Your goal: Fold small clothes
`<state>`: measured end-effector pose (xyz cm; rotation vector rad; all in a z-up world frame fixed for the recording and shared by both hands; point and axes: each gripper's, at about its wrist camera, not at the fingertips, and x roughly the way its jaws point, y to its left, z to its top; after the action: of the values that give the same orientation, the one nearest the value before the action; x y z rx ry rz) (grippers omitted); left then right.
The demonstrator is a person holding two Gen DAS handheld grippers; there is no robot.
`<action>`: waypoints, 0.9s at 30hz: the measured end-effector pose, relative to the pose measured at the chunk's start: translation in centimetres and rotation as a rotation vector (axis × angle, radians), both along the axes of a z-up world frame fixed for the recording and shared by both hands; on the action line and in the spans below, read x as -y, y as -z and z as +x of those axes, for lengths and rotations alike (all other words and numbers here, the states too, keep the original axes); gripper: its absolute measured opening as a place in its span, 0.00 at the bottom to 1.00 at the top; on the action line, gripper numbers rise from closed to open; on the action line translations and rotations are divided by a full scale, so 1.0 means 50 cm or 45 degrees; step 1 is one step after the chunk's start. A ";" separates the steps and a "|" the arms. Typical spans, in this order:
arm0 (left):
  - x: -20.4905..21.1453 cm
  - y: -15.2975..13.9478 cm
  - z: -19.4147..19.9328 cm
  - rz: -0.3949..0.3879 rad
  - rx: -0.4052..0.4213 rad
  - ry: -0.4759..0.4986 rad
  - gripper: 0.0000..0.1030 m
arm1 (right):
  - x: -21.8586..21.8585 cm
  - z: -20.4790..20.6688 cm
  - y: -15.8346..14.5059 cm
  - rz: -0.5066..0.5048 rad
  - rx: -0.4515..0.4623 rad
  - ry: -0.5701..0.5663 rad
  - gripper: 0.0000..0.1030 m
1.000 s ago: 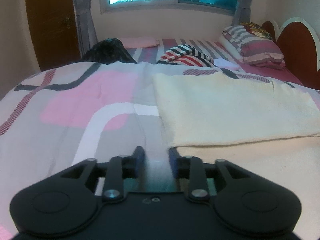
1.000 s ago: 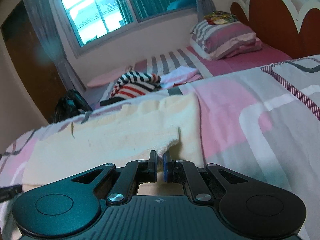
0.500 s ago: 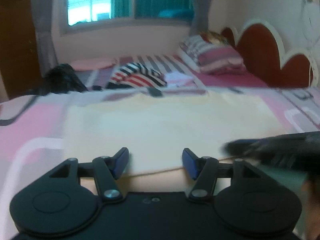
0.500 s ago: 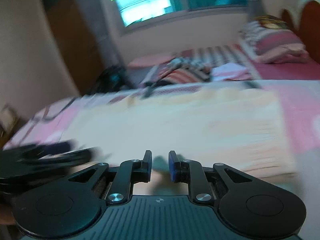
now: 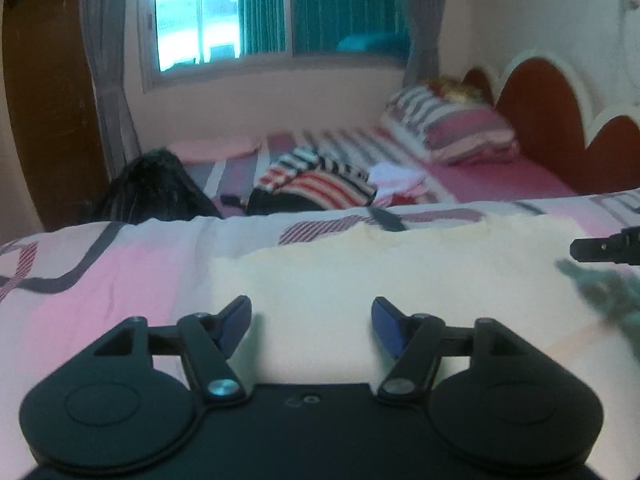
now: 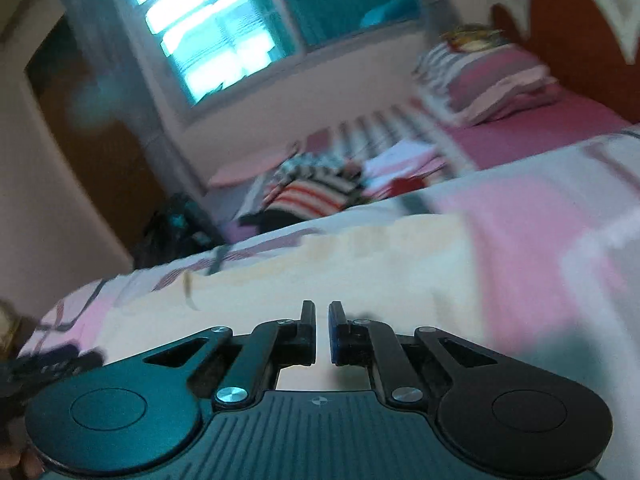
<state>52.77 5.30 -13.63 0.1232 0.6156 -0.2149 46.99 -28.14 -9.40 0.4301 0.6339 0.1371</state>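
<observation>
Cloth (image 5: 400, 280), pale yellow, lies flat on the pink & grey bedspread (image 5: 120, 280), right in front of both tools. Left gripper (image 5: 312, 320) is over its near edge w/ jaws wide apart & opening; nothing between them. Right gripper (image 6: 322, 332) is over the same cloth, jaws closing, just a thin gap left, nothing pinched in it. Striped clothes (image 5: 324, 180) sit in a pile farther back on the bed, near a striped pillow (image 5: 452, 128) by the headboard (image 5: 540, 120).
</observation>
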 end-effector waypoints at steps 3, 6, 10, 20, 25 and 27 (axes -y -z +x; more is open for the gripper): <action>-0.009 0.017 0.073 0.011 -0.040 -0.035 0.56 | -0.060 0.055 0.003 -0.047 -0.004 -0.123 0.08; -0.023 0.052 0.102 0.037 -0.064 0.025 0.58 | -0.101 0.087 0.028 -0.094 -0.044 -0.184 0.08; -0.065 0.064 0.112 -0.044 -0.099 0.010 0.59 | -0.095 0.080 0.066 -0.079 -0.033 -0.142 0.06; -0.021 0.027 0.103 -0.005 -0.060 0.023 0.62 | -0.173 0.078 0.029 -0.101 -0.003 -0.244 0.06; -0.046 0.070 0.106 0.042 -0.095 -0.033 0.67 | -0.189 0.074 0.061 -0.194 0.005 -0.224 0.06; -0.043 0.053 0.093 0.087 -0.080 -0.071 0.64 | -0.147 0.059 0.058 -0.232 0.001 -0.106 0.06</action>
<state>57.42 7.48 -16.28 0.1651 0.6887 -0.1442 49.92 -20.79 -12.28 0.2281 0.6575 0.1574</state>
